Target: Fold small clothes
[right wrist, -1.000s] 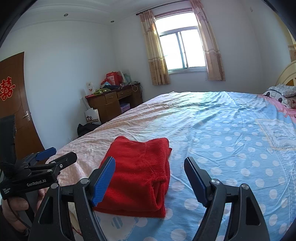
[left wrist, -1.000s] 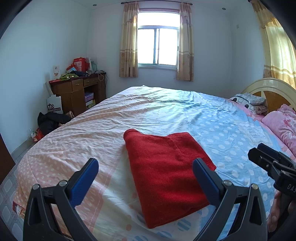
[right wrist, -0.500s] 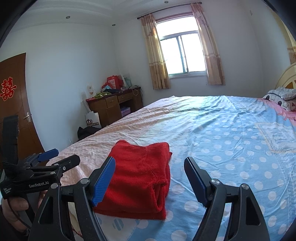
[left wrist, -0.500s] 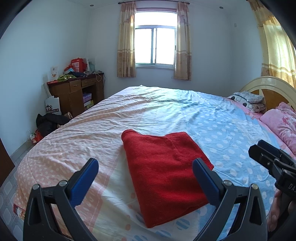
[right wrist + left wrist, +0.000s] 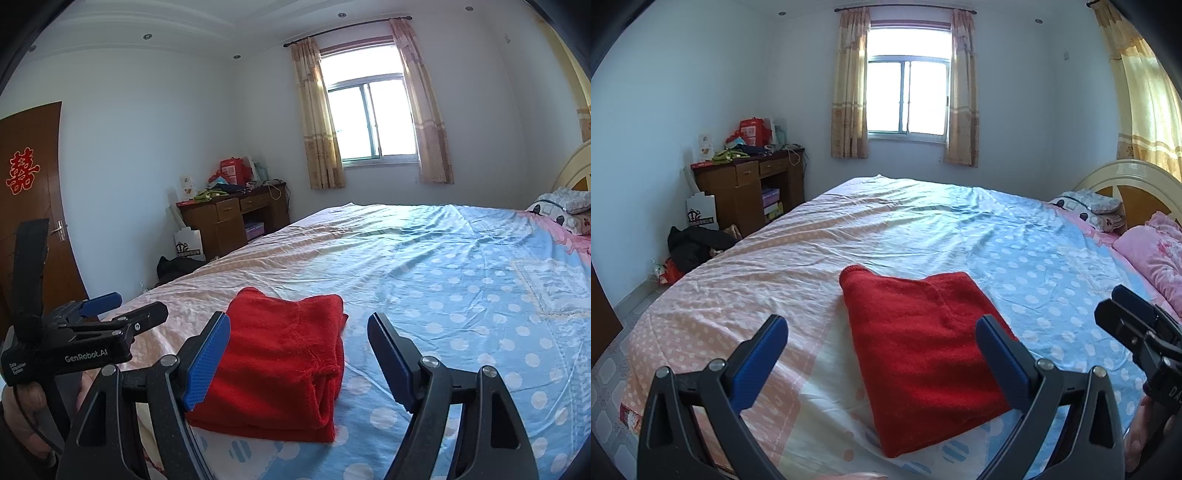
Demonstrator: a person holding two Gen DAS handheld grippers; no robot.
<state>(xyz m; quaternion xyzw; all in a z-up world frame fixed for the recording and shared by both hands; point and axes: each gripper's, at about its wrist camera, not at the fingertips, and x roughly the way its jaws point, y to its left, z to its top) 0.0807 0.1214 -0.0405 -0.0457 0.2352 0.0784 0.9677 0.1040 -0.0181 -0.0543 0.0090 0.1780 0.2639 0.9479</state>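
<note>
Left wrist view: my left gripper (image 5: 881,341) hangs spread wide with nothing between its pads; the red garment (image 5: 923,354) lies folded on the bed (image 5: 923,229), just ahead of and below the pads, running from between them off toward the right finger.
Right wrist view: my right gripper (image 5: 297,350) is also wide open and holds nothing; the garment sits ahead and to the left, partly behind the left finger, not touched by it.
Task state: I judge the fold done or nearly so; the stack looks compact, several layers thick.
Risk, dragging: if I lower either gripper carelessly, a finger could catch the top layer and pull the fold open, since the fleecy cloth looks grippy.
Risk, collision: the two grippers are near each other beside the garment, so a sideways move could knock them together.
Risk, sheet: a low pinch could take the bedsheet with the cloth.
Only the right view shows: the layered open edge of the stack, and the door (image 5: 33,206).
Only the left view shows: the flat top face, and the pink pillow (image 5: 1152,254).
</note>
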